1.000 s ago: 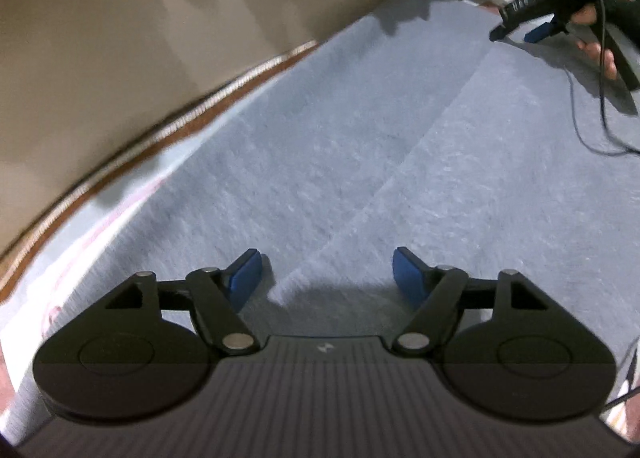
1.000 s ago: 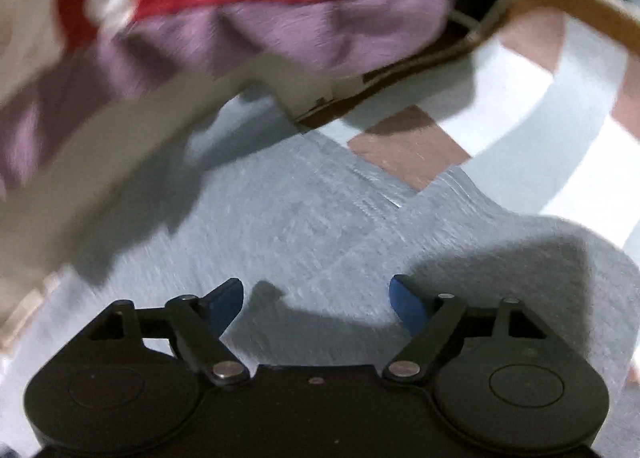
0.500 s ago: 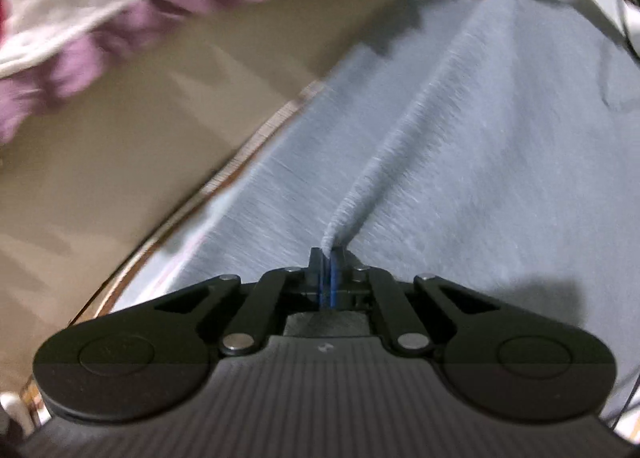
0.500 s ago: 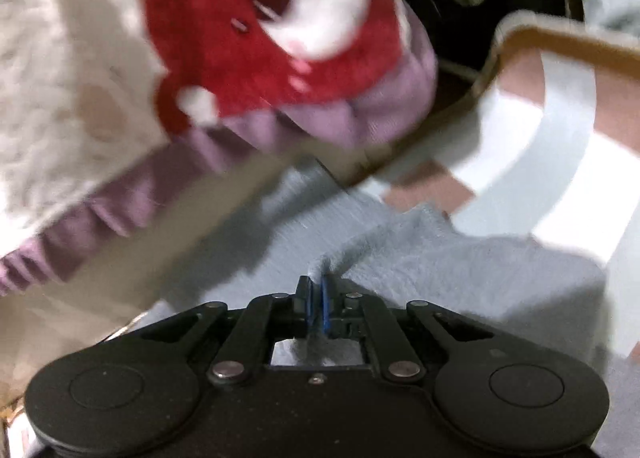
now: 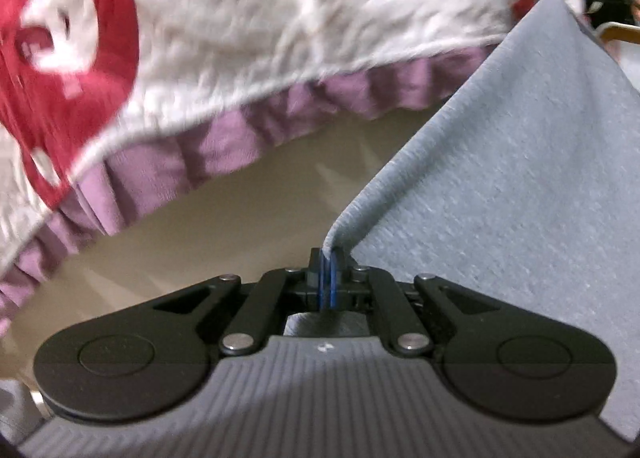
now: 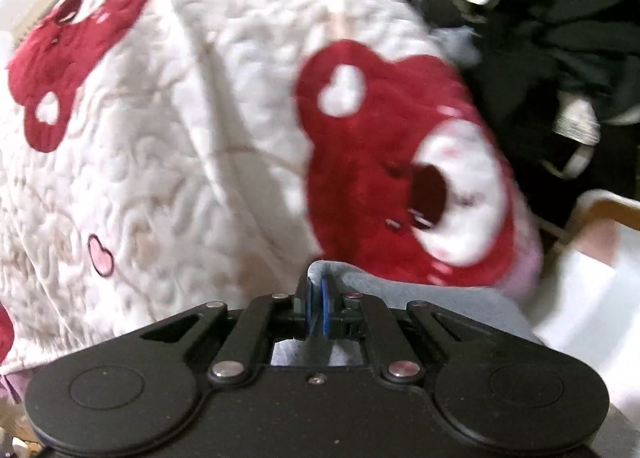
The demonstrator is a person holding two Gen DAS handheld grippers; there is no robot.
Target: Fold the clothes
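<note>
- grey garment (image 5: 520, 178): knit cloth, lifted by one edge; in the left wrist view it fans out to the right and away from the pinch, with a taut folded edge running from the pads up toward the top right corner. That edge reads as its long axis here.
- left gripper (image 5: 327, 278): clenched on the grey garment, blue pads pressed together with the fabric edge between them. Cloth lies ahead and right of it.
- right gripper (image 6: 316, 308): also clamped on the grey garment (image 6: 400, 286), a small bunch of fabric poking up above the pads; the rest drops away to the right and below the body.
- Both grippers hold the same edge, each at one end as far as I can tell; neither is nearer, both are in contact.
- Judgement: edge is raised for carrying over in a fold. Which way the fold should go can't be settled, the lower half of the garment is hidden.
- Behind: white quilted blanket (image 6: 180, 138) with red bear patches and a purple frill (image 5: 200, 146), blurred.
- Beige surface (image 5: 240, 226) under the frill.
- Dark clothes pile (image 6: 560, 38) at top right of the right wrist view.
</note>
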